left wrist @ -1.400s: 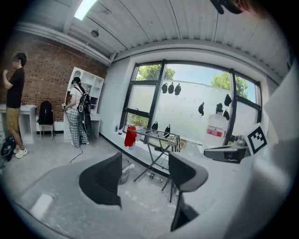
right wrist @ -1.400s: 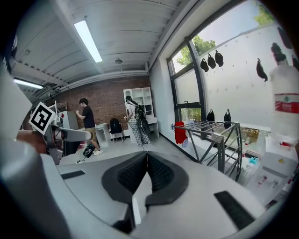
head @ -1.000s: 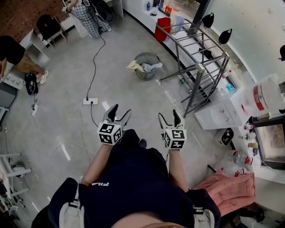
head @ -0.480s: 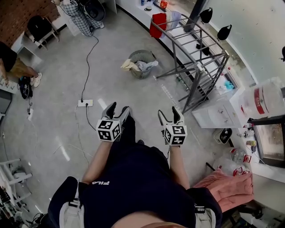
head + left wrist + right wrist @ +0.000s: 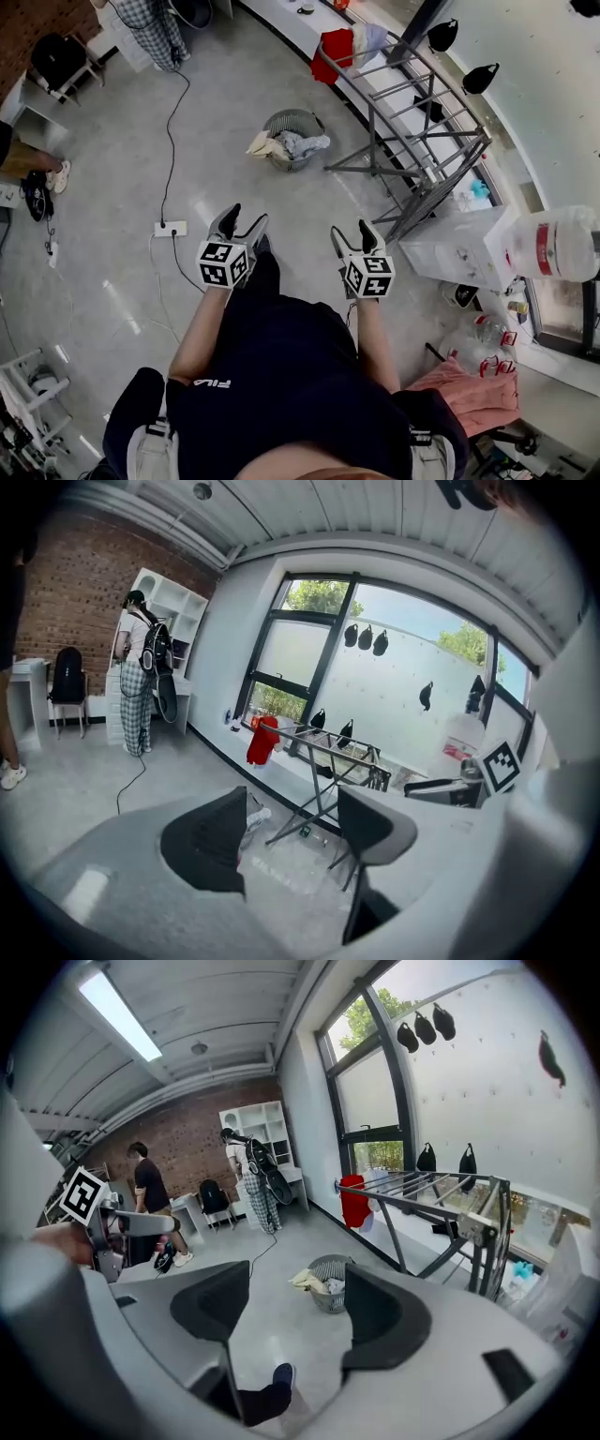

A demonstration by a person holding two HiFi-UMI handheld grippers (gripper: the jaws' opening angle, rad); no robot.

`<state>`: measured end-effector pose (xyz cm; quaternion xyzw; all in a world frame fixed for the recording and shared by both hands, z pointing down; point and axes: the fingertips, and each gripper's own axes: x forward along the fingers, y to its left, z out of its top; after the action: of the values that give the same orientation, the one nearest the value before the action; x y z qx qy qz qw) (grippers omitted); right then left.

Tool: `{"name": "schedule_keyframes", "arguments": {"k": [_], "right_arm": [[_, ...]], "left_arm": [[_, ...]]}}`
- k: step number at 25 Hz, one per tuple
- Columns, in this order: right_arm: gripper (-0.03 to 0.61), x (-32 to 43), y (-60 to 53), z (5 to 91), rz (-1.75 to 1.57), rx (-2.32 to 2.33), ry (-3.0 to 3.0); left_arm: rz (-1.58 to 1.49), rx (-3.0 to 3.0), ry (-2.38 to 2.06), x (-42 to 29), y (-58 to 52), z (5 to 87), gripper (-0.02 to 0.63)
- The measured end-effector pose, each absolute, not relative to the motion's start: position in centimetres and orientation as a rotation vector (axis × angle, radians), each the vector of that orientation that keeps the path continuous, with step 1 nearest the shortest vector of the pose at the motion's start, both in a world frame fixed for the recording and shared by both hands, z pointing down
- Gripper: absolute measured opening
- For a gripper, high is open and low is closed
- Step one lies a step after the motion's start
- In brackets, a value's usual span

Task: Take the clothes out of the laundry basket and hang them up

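Two hand-held grippers hang side by side over the grey floor, well short of the round grey mesh laundry basket point(image 5: 292, 116). The left gripper point(image 5: 246, 217) and the right gripper point(image 5: 351, 230) each have jaws spread apart with nothing between them, as both gripper views confirm. Crumpled pale clothes point(image 5: 281, 145), cream and light grey, lie heaped in the basket and spill over its rim; the number of pieces cannot be told. In the left gripper view the basket is almost wholly hidden behind one jaw, whereas the right gripper view frames it between the jaws. A grey metal folding drying rack point(image 5: 412, 131) stands just right of the basket, along the long window. Its far end, carrying a red garment point(image 5: 335, 42), reaches nearly to the top edge of the head view. The wearer's dark-clothed torso point(image 5: 281, 375) covers the floor in the lower part of that view. Bare floor lies open between the grippers and the basket. A white power strip point(image 5: 172, 228) with a black cable lies left of this stretch. A second person in checked trousers point(image 5: 155, 33), cut off by the top edge, stands well beyond.
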<state>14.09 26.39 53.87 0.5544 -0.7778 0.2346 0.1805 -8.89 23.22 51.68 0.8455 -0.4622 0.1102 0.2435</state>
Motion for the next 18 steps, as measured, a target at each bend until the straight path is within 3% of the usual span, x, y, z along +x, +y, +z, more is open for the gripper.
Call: {"name": "schedule_keyframes", "arguments": {"k": [18], "right_arm": [[0.316, 14.2, 5.7, 58.7, 0.771, 1.577, -2.056]], "left_arm": [[0.353, 2.333, -1.172, -12.5, 3.4, 53.9, 0.296]]}}
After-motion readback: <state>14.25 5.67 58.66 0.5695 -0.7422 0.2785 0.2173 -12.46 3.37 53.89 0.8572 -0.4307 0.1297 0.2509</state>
